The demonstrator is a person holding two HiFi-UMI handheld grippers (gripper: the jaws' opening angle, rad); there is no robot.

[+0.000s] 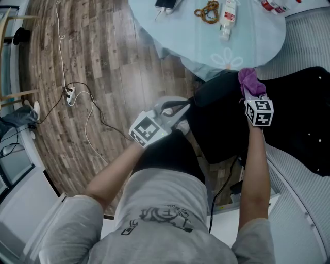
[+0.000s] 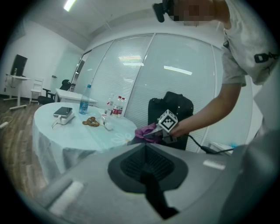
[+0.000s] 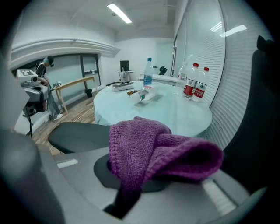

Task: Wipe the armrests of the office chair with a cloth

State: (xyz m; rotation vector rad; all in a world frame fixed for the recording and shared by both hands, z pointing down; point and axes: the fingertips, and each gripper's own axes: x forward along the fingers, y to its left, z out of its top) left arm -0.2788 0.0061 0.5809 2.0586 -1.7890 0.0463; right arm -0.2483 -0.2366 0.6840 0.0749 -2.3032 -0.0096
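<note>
My right gripper point(image 1: 253, 97) is shut on a bunched purple cloth point(image 1: 249, 81) and holds it over the far end of the black office chair's armrest point(image 1: 214, 88). In the right gripper view the cloth point(image 3: 159, 151) drapes over the jaws, and the armrest point(image 3: 78, 135) lies just below and to its left. The chair's black back point(image 1: 296, 121) spreads out to the right. My left gripper point(image 1: 180, 110) hovers shut and empty to the left of the chair. From there it looks across at the right gripper point(image 2: 164, 131) and the cloth point(image 2: 145, 131).
A round table point(image 1: 258, 41) with a pale cover stands just beyond the armrest, carrying a phone point(image 1: 166, 4), beads point(image 1: 207, 11) and a small bottle point(image 1: 227, 18). A white cable and a power strip point(image 1: 70, 94) lie on the wood floor at left. Ribbed white panels point(image 1: 304, 201) flank the chair.
</note>
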